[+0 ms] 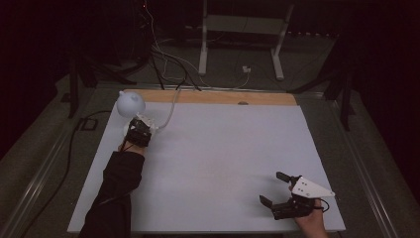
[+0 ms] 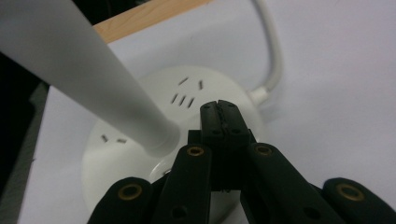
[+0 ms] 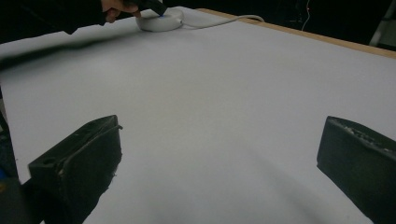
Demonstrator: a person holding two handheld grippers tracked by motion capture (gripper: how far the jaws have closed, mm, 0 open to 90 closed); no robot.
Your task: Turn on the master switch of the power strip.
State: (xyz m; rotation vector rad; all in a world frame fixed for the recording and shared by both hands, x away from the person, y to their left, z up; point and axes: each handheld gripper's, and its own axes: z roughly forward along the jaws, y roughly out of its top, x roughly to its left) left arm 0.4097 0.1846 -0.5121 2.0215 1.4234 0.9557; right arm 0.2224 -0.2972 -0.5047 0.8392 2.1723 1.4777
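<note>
A white desk lamp stands at the table's far left: round head (image 1: 131,103), tapering neck (image 2: 84,79) and a disc base (image 2: 224,86) with socket slots on top. My left gripper (image 2: 219,114) is shut with nothing between its jaws. Its joined tips rest on the base right beside the foot of the neck. From above, that left gripper (image 1: 139,130) covers most of the base. In the right gripper view a small blue light glows on the lamp base (image 3: 161,21) at those tips. My right gripper (image 1: 274,188) is open over bare table at the front right, holding nothing.
The lamp's white cable (image 1: 172,111) curves off the far edge past a wooden strip (image 1: 213,97). The white tabletop (image 1: 223,148) lies between the two grippers. On the floor behind are loose wires, a plug (image 1: 246,69) and a white stand (image 1: 242,25).
</note>
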